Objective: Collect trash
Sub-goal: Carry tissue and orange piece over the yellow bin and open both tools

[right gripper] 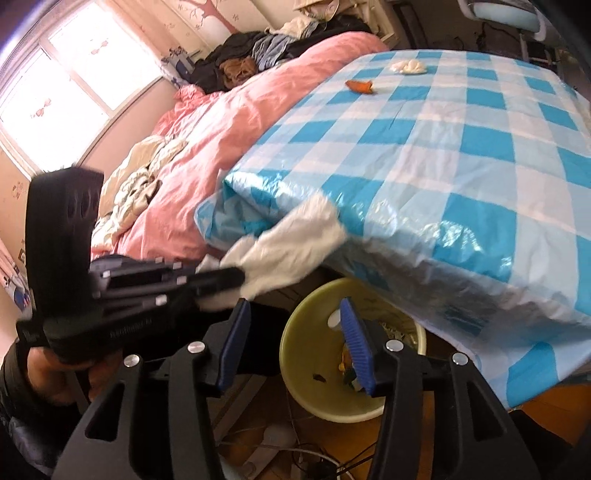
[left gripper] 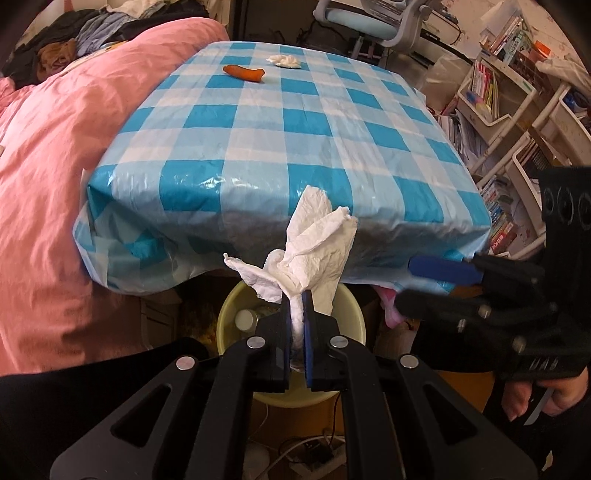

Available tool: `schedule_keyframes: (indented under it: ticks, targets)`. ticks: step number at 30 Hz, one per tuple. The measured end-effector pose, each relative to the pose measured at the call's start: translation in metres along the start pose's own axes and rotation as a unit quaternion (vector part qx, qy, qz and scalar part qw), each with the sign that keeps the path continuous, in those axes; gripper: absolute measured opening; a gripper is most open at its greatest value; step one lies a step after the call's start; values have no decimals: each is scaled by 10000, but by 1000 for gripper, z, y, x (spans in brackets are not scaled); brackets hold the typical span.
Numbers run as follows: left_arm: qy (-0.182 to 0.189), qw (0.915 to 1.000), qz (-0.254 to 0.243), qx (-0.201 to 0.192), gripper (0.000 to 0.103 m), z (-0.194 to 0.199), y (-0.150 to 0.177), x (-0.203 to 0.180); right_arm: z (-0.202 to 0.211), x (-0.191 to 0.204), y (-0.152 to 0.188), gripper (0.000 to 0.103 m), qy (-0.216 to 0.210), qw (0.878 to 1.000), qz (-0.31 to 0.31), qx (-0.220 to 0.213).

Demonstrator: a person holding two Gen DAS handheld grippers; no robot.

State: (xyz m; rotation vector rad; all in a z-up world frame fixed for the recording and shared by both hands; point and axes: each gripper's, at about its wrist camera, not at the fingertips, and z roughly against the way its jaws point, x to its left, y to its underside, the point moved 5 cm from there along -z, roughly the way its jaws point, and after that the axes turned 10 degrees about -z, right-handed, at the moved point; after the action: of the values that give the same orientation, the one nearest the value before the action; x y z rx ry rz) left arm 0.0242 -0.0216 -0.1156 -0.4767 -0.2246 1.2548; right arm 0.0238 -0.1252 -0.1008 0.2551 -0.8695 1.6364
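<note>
My left gripper (left gripper: pixel 296 295) is shut on a crumpled white paper towel (left gripper: pixel 314 243) and holds it above a pale yellow trash bin (left gripper: pixel 229 314) that stands on the floor below the table's near edge. The bin (right gripper: pixel 295 354) holds some scraps. In the right wrist view the towel (right gripper: pixel 291 243) is blurred. My right gripper (right gripper: pixel 295 314) is open and empty above the bin; it also shows in the left wrist view (left gripper: pixel 417 275). An orange peel (left gripper: pixel 244 73) and a white tissue wad (left gripper: pixel 283 61) lie at the table's far side.
The table has a blue-and-white checked plastic cloth (left gripper: pixel 295 140). A bed with a pink duvet (left gripper: pixel 55 166) lies to the left. Bookshelves (left gripper: pixel 517 122) stand to the right and an office chair (left gripper: pixel 369 18) behind the table. Cables and a power strip (left gripper: pixel 306 450) lie on the floor.
</note>
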Motion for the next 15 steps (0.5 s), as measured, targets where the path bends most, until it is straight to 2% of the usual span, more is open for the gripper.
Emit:
schedule_keyframes:
  ticks: [2,7,15]
  targets:
    - [-12,10000,-10,6,6,2,3,-2,3,-2,-2,50,23,9999,-44,-98]
    - [-149,9998,-32,-88,24,9,2,-3,10,-4,-5,51,45,9995,-136,-272]
    - [-229,9993,36,-304,39,19,-4,3,16,-6,-6,51,95,9993,-120,-343]
